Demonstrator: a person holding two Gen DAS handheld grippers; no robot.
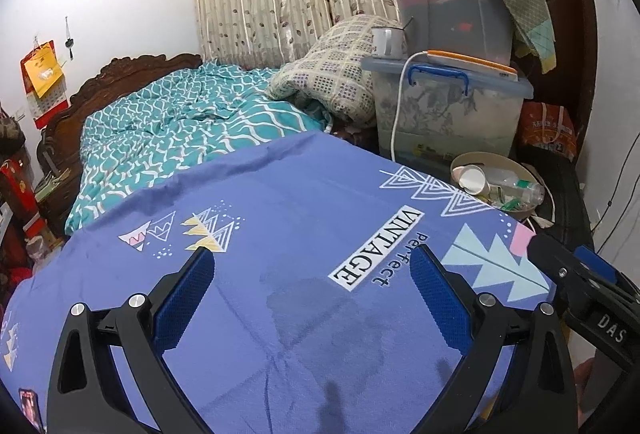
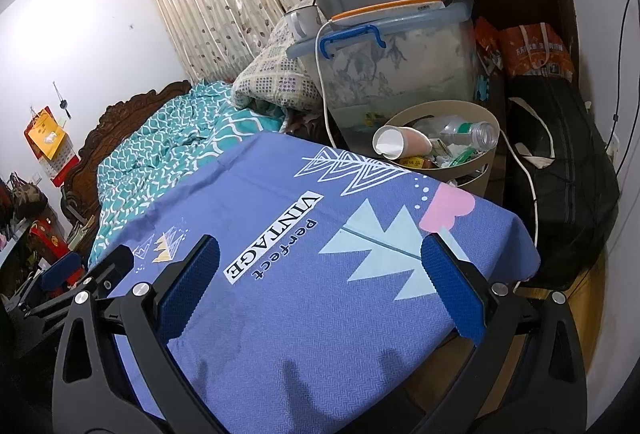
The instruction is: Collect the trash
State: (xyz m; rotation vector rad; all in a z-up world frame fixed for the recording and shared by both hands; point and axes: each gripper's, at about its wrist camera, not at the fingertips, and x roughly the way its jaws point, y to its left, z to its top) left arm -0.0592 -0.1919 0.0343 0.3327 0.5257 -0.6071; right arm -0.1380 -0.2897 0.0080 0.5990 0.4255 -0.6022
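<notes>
Where the blue cloth (image 2: 304,314) reads "perfect VINTAGE", your left gripper (image 1: 312,266) and right gripper (image 2: 320,254) hover released, holding nothing. The full trash bin (image 2: 476,173) sits just past the cloth's far right edge.

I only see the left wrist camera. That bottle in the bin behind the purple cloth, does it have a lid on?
Observer: No. The right wrist view shows the clear bottle in the bin with an open mouth.
Operator: What's next to the bin?
Observer: A big black bag, on the side away from the bed.
Operator: Is my other grabber holding anything?
Observer: No. The right gripper is open and empty above the cloth.
</notes>
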